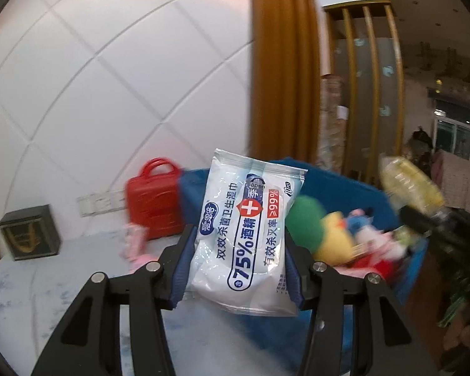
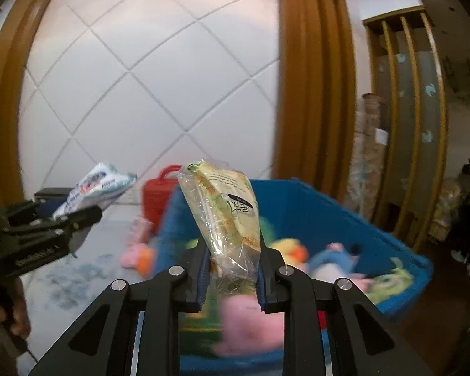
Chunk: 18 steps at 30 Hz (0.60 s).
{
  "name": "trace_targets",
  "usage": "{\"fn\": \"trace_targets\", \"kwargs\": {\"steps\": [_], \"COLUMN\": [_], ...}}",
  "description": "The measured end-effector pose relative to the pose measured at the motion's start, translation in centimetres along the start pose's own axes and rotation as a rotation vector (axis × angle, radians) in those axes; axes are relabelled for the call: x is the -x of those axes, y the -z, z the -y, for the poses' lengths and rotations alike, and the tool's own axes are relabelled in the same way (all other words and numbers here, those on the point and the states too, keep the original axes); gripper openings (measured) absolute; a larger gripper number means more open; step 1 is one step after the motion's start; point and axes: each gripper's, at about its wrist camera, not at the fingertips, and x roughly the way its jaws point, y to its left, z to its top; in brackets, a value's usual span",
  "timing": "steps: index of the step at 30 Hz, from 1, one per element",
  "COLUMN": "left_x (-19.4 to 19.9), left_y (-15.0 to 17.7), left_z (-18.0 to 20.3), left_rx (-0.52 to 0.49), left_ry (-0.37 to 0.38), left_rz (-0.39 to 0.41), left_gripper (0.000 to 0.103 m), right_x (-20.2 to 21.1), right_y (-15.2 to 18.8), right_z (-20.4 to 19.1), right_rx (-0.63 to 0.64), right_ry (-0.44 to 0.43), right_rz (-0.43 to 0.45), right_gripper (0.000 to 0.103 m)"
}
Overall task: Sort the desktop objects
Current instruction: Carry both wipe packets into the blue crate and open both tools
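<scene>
Above the near edge of the blue bin, left hand-held gripper is clamped on a wet-wipes pack, fingers pinching its two long sides near the lower end, so the pack stands upright with its top free and the label facing the camera. Right hand-held gripper is closed on a clear snack packet, gripped low on the crinkly wrapper, packet leaning slightly left; probably held by the loose film end because the contents are bulky. Both items are lifted off the table, neither touching the bin. Bin already holds soft toys, green, yellow, pink and blue, blurred, so can't itemise. Left of the bin, far side of the table: a red case with handle, standing upright against the wall, and something pink lying just beside it, too blurred to name. A dark box sits at the far left corner. From the right wrist view the left gripper with the pack shows at left, well apart from the packet, so the two loads shouldn't collide. My read: both items are being carried for sorting, likely bin-bound; where each drops isn't decidable from this. Risk: thin film could slip from the right grip.
</scene>
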Motion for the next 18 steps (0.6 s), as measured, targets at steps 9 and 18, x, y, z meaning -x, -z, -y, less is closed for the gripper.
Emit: {"fn": "trace_targets", "kwargs": {"steps": [9, 18], "left_x": [-4.2, -6.5], "left_y": [0.2, 0.8], "left_z": [11.5, 15.0], "left_rx": [-0.036, -0.05], "left_ry": [-0.007, -0.065], "left_rz": [-0.098, -0.161], "left_gripper": [0.05, 0.05], "right_x": [-0.9, -3.7], "right_y": [2.8, 3.4], "right_z": [11.0, 14.5], "right_rx": [-0.022, 0.005], "right_ry": [-0.008, 0.012], "right_rz": [-0.031, -0.043], "right_gripper": [0.024, 0.024]}}
